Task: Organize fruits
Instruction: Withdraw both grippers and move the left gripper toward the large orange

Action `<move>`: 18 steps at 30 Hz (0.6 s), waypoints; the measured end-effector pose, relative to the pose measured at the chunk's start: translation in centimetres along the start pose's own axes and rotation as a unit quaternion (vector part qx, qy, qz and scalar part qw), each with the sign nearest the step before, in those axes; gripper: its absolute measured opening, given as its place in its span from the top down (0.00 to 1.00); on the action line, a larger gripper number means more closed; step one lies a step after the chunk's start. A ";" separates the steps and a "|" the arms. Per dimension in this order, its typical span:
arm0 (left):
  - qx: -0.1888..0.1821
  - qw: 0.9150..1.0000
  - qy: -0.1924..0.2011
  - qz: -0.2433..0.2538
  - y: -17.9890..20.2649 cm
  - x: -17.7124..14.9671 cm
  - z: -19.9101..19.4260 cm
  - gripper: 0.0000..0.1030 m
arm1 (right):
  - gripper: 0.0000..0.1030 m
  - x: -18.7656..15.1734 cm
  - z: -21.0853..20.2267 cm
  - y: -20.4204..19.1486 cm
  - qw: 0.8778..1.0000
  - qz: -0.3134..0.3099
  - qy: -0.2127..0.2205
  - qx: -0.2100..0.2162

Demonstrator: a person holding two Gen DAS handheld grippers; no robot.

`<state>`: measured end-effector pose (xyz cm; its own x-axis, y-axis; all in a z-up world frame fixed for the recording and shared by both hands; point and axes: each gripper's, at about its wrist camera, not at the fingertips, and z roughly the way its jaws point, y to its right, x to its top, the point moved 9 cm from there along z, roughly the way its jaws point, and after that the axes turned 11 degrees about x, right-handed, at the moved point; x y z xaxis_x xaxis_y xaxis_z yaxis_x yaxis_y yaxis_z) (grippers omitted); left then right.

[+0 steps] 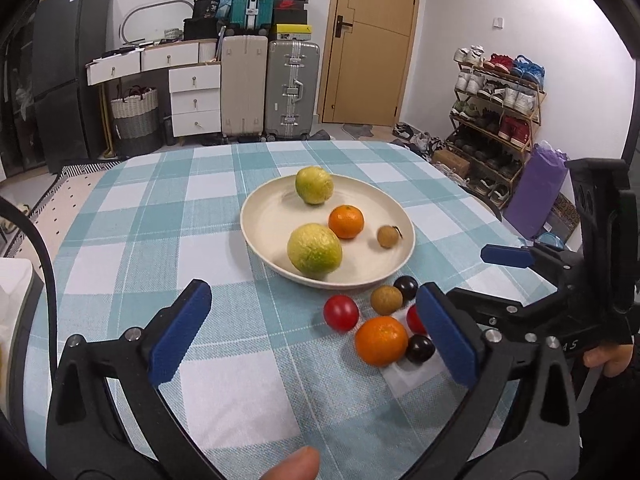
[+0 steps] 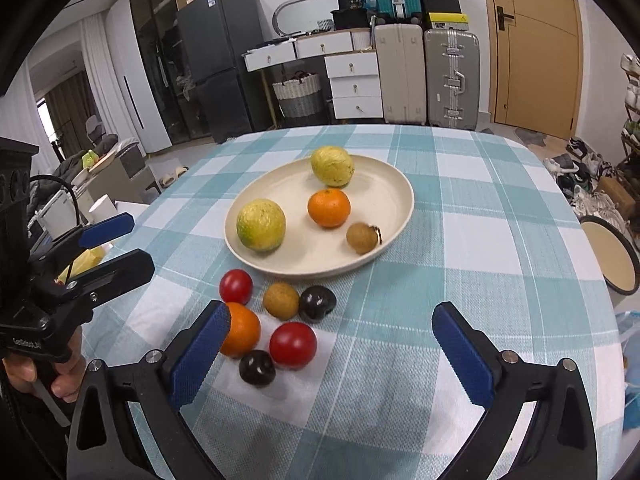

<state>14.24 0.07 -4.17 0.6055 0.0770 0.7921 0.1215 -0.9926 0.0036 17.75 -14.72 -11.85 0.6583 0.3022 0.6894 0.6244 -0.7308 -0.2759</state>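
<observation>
Right now both grippers hang low over the checked tablecloth (image 2: pixel 460 208) with their blue-padded jaws spread wide and nothing between them. The right gripper (image 2: pixel 332 354) opens toward a loose cluster of small fruit on the cloth, and its left pad sits just in front of the loose orange (image 2: pixel 244 330). The left gripper (image 1: pixel 314 330) hangs over bare cloth to the cluster's left, its right pad hiding part of one red tomato.

Around that glossy, round orange lie a red tomato (image 2: pixel 293 345), a second red tomato (image 2: pixel 236 286), a dull brown longan (image 2: pixel 281 301), and two dark, almost black plums (image 2: pixel 318 303) (image 2: pixel 257 368). They are crowded close, several touching, just in front of the plate's near rim.

Beyond them a shallow cream plate (image 2: pixel 384 184) holds four pieces, well apart: a large yellow-green citrus (image 2: pixel 261 225) at the near left, another yellow-green citrus (image 2: pixel 332 166) at the far side, an orange mandarin (image 2: pixel 329 208) between them, and a brown longan with stem (image 2: pixel 362 238) near the right rim, its short dark stem sticking out to the right. The rest are round, showing no clear long axis.
</observation>
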 end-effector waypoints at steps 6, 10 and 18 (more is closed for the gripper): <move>-0.004 1.000 -0.006 0.014 1.0 -1.1 0.6 0.01 | 0.00 -1.3 0.3 0.6 1.000 0.021 -0.010 0.000; -0.001 1.000 -0.011 0.015 1.2 -1.6 1.3 0.01 | 0.00 -1.8 0.7 0.7 1.000 0.016 -0.019 -0.004; 0.003 1.000 -0.021 0.018 1.0 -2.2 2.5 0.01 | 0.00 -2.5 1.9 1.6 0.999 0.031 -0.040 -0.019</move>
<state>14.98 -0.89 -7.41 0.6426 0.0462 0.7648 0.1047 -0.9941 -0.0279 17.92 -15.43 -15.30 0.7276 0.3022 0.6158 0.5662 -0.7714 -0.2905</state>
